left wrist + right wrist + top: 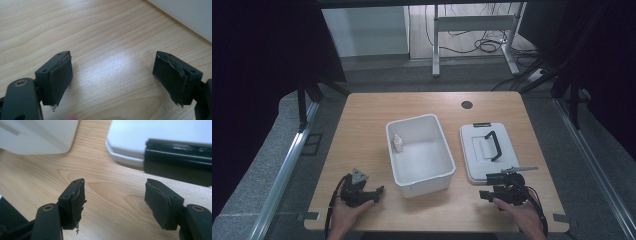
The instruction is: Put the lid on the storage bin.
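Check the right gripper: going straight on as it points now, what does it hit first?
Probably the white lid: the open right gripper faces its near edge across bare table, with the lid's black latch nearest the right jaw. Depth is uncertain.

Bright tabletop glare, dark blurry surroundings

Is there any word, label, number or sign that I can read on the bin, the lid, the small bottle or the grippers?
None can be read.
White bin: plain walls, no print.
White lid with black handle: no writing visible.
Small bottle inside the bin: too small to tell if it has a label.
Left gripper and right gripper: no markings on the pads.
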`<state>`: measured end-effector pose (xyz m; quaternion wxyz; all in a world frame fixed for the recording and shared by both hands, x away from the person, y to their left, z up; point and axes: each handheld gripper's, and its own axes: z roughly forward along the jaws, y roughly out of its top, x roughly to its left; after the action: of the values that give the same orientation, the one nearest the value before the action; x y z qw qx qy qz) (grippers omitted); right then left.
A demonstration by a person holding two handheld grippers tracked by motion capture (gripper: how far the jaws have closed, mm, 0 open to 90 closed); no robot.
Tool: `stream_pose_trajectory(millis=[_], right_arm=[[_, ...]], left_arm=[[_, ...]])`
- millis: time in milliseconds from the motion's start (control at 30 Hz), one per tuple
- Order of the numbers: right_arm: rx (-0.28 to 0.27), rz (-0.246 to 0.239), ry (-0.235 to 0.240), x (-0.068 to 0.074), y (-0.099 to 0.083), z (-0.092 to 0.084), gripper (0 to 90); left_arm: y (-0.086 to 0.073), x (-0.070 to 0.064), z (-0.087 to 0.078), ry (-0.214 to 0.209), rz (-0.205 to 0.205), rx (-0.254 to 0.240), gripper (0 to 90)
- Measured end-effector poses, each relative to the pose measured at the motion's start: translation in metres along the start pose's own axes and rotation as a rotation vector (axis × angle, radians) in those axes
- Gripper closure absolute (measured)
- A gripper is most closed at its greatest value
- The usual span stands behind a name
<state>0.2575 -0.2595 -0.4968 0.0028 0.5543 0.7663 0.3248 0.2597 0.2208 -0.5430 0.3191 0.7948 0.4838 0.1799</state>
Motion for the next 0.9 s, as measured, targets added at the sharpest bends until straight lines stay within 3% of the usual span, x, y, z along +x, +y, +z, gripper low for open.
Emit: stream_pose_trajectory(millis=[100,233,667,900], right_arm=[[0.004,0.003,-0.014,-0.005,0.001,-0.001,32.5],[-0.008,0.012,-0.03,-0.008,0.005,-0.004,32.6],[0.019,0.018,-0.034,-0.007,0.01,0.001,33.7],[-0.009,0.032,-0.048,-0.011,0.009,-0.008,33.7]], left_arm=[[-0.001,0.0,0.001,0.012,0.002,-0.016,16.6],[-0.003,0.0,-0.002,-0.004,-0.005,-0.015,18.4],[-0.004,-0.003,-0.001,-0.021,0.009,-0.011,17.0],[-0.004,-0.003,-0.001,-0.026,0.013,-0.01,16.2]])
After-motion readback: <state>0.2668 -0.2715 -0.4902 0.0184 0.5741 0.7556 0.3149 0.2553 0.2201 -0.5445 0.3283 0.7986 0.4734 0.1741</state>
